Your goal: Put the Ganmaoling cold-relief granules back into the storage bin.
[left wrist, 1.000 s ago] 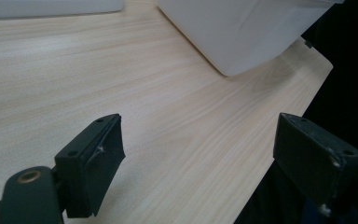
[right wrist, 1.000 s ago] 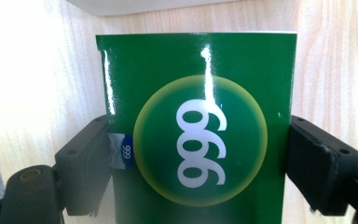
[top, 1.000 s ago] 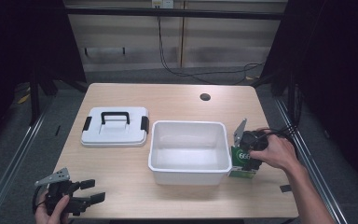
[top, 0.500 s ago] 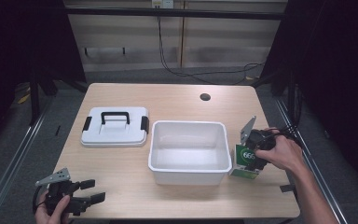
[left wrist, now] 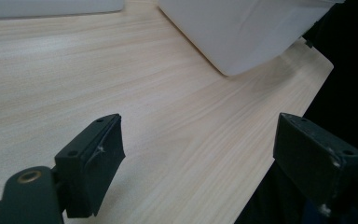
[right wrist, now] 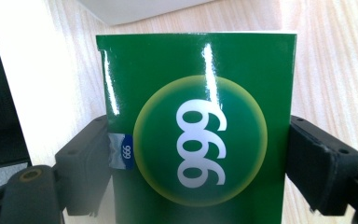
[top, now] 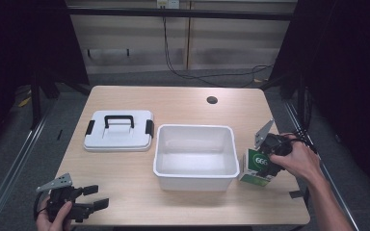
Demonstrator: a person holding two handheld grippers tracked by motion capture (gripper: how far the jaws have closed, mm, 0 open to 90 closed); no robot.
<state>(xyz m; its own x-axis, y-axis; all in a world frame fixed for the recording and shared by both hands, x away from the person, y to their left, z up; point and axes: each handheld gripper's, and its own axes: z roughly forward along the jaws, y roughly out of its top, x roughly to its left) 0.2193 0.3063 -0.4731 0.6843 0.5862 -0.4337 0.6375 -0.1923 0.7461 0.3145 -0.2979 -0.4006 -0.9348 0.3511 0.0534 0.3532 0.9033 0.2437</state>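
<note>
Now, box: green box (top: 258, 166) marked 999, upright on the table (top: 183, 103), just right of the white bin (top: 195, 156).
Right gripper (right wrist: 198, 158): jaws pinching the box's sides.
Left gripper (top: 84, 202): spread, empty, near-left corner, well apart.
Lid (top: 119, 130): left of bin.

The person's left hand (top: 53, 220) comes in at the near left corner of the bench, holding the black two-jaw left claw (top: 98, 197) low, its jaws spread wide apart and pointing right with nothing between them. The right forearm reaches in from the lower right, the right hand (top: 296, 161) wrapped over the black right claw (top: 265, 166), whose jaws press both sides of a green box.
</note>
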